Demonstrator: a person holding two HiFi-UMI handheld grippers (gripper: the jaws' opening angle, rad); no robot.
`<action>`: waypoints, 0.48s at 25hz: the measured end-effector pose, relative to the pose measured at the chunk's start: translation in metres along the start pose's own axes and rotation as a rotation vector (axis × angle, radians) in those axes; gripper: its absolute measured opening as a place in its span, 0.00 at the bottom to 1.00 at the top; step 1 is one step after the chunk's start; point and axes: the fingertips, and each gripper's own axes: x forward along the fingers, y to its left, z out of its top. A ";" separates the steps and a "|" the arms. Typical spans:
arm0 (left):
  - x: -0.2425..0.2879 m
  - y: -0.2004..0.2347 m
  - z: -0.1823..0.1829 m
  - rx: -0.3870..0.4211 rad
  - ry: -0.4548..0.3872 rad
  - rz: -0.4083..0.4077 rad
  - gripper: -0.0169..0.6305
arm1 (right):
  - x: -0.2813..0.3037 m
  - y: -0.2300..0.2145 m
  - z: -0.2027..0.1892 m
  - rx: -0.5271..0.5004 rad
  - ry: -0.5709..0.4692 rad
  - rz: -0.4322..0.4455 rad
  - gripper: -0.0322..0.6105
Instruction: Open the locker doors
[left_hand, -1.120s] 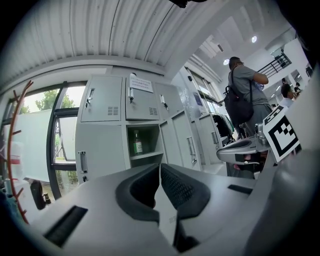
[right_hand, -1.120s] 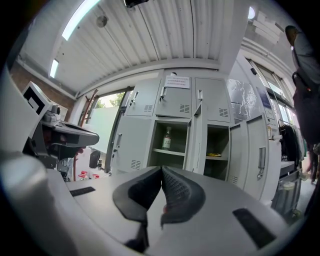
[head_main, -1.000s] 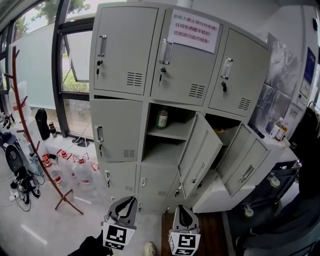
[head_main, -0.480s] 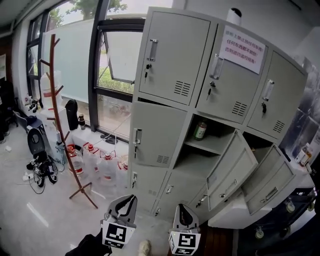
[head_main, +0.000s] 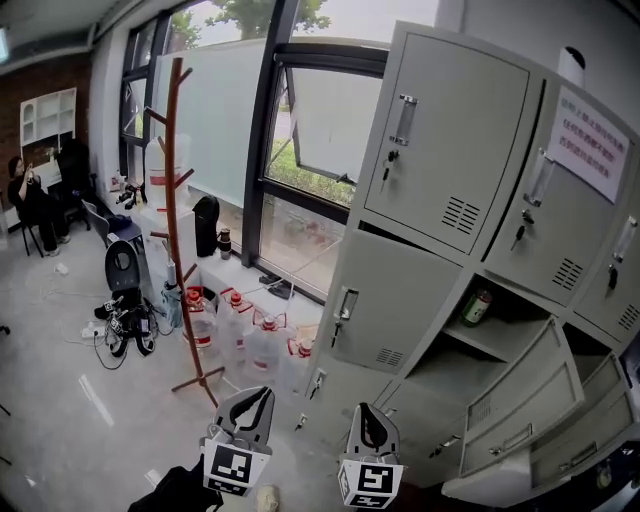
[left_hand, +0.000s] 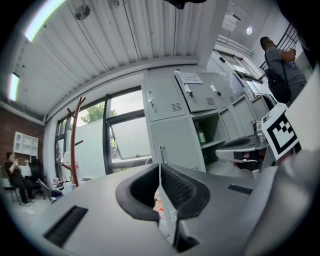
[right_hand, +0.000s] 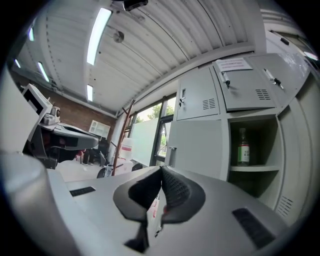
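Grey locker bank (head_main: 450, 150) on the right, its right edge cut off. Three top doors are shut, one middle-left door (head_main: 395, 310) is shut, and two open doors (head_main: 515, 385) hang out; the bottom row is mostly hidden. One green bottle (head_main: 477, 307) stands on an exposed shelf. Water jugs (head_main: 250, 345) by the window, count unclear. One coat stand (head_main: 178, 200). Left gripper (head_main: 252, 405) and right gripper (head_main: 366, 425): jaws together, empty, well apart from the lockers.

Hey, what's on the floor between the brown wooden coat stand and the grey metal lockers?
Clear plastic water jugs with red caps stand there, shown in the head view.
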 end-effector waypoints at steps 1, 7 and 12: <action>0.007 0.009 -0.002 0.000 0.011 0.012 0.07 | 0.014 0.002 0.001 0.002 -0.005 0.014 0.08; 0.061 0.047 -0.009 0.005 0.030 0.044 0.07 | 0.093 0.004 0.001 0.010 -0.009 0.061 0.07; 0.106 0.070 -0.017 0.015 -0.013 0.056 0.07 | 0.148 -0.003 -0.004 0.015 0.001 0.079 0.08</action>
